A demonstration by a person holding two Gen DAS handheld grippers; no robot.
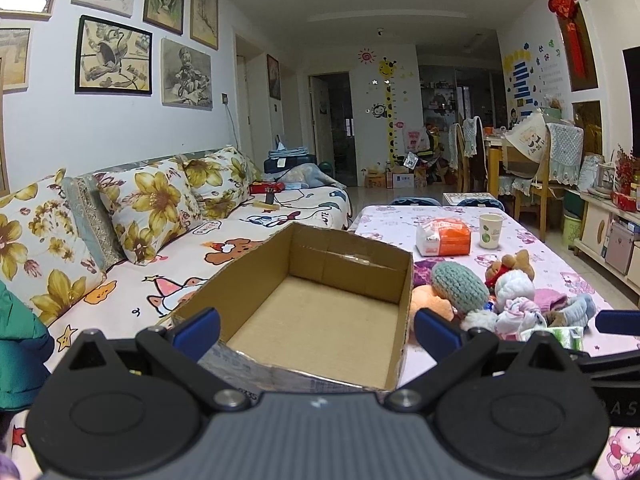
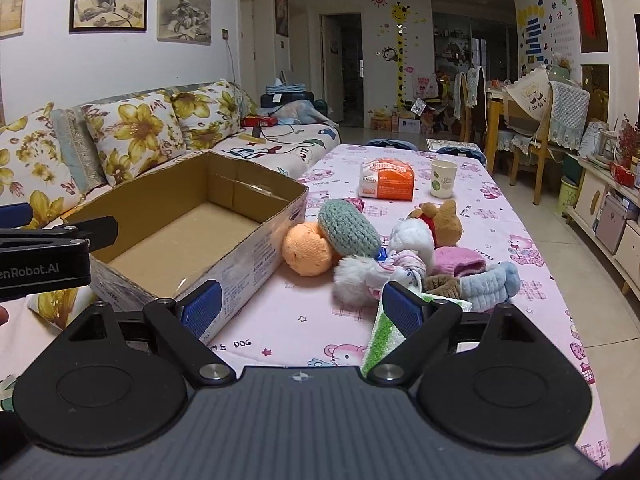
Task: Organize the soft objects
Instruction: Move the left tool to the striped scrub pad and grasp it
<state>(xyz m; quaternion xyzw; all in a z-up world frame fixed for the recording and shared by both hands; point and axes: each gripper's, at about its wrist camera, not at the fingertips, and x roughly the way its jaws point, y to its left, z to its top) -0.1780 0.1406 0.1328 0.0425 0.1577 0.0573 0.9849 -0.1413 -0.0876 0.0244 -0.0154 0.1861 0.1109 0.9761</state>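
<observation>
Nothing is packed yet: the cardboard box (image 2: 192, 236) sits bare at ten o'clock on the bench (image 2: 304, 320), the soft toys (image 2: 384, 248) heaped at one o'clock, and both the left gripper (image 1: 316, 330) and right gripper (image 2: 300, 310) hover spread, holding nothing.

Ahead of me a paper cup (image 2: 443, 179) stands on the pink cartoon tablecloth (image 2: 516, 216), just beside an orange-and-white packet (image 2: 387, 186). To the left I see a sofa (image 1: 224, 236) with yellow floral cushions (image 1: 148, 208). Framed drawings (image 1: 114, 56) hang above it, and dining chairs (image 2: 552, 120) stand far right.
</observation>
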